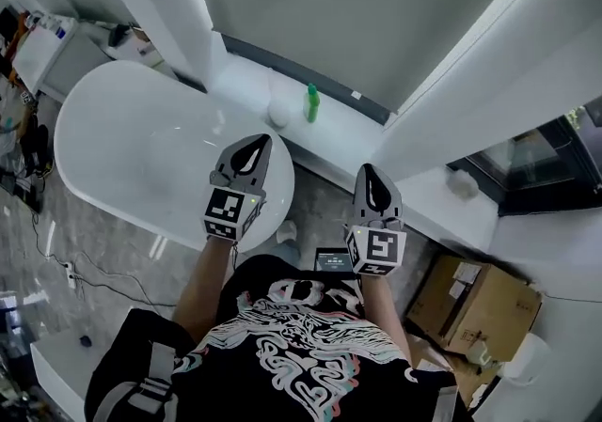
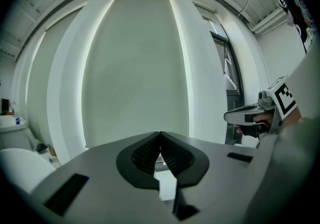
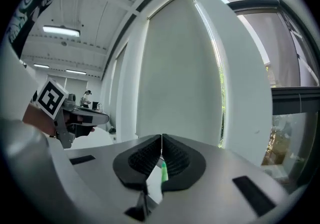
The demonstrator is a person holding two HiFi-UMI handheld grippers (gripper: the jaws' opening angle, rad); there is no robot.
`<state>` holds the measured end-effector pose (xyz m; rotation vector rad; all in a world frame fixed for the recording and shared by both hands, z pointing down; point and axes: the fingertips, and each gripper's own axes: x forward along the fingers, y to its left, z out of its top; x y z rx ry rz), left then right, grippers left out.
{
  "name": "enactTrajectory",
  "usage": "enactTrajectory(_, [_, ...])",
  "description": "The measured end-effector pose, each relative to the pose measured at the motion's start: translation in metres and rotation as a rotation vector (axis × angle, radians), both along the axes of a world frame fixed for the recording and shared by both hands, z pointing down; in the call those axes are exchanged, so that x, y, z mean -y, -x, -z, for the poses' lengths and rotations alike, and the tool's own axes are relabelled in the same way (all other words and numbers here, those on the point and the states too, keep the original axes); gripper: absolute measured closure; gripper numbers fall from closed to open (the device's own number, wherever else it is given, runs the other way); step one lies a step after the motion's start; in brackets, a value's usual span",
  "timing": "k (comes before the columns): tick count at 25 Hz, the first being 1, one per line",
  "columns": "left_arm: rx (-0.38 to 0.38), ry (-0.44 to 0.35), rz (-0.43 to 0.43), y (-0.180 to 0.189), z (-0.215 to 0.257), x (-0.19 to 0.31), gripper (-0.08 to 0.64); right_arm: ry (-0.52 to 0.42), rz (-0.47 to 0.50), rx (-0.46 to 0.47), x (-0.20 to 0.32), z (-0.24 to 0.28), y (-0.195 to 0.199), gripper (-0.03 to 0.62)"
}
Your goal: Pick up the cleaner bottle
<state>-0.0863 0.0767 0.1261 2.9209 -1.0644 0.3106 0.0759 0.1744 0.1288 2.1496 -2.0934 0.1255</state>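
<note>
Plainly, both grippers are closed on nothing. The left gripper [image 1: 260, 140] shows its two ribbed black pads meeting at the tips in its own view, with only a pale blind [image 2: 135, 68] and white window framing beyond them. The right gripper [image 1: 369, 170] is the same in its view, tips pressed together with no object gripped. In the head view the two are held out level in front of the person [image 1: 301, 345], side by side and apart, each with its marker cube at the near end. The cleaner bottle [image 1: 311, 102] is small and green, and it stands upright on the white ledge [image 1: 350, 127] below the blind. It lies at about 1 o'clock from the left gripper's tips and 11 o'clock from the right gripper's tips, well apart from both and touched by neither. A white rounded object [image 1: 280, 112] sits just beside the bottle at its 9 o'clock. In the right gripper view a thin green sliver of the bottle shows through the notch under the closed tips, far off. A white bathtub [image 1: 132, 143] fills the area at 9 o'clock of the left gripper, whose jaws hang over the tub's near rim. A cardboard box [image 1: 480, 303] lies on the floor at 4 o'clock of the right gripper.
</note>
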Motion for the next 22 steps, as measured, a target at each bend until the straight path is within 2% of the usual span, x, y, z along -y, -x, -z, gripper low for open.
enactTrajectory(3, [0.016, 0.004, 0.015, -0.005, -0.012, 0.045, 0.543, 0.031, 0.004, -0.004, 0.040, -0.014, -0.007, 0.565])
enactTrajectory(8, [0.047, -0.021, 0.002, -0.015, -0.024, 0.088, 0.543, 0.049, -0.009, -0.038, 0.079, -0.031, -0.018, 0.563])
enactTrajectory(15, [0.027, 0.001, 0.006, -0.025, -0.032, 0.108, 0.545, 0.091, 0.001, -0.037, 0.091, -0.046, -0.027, 0.564])
enactTrajectory(22, [0.018, 0.016, 0.068, -0.023, -0.037, 0.125, 0.543, 0.111, 0.054, -0.038, 0.123, -0.067, -0.035, 0.565])
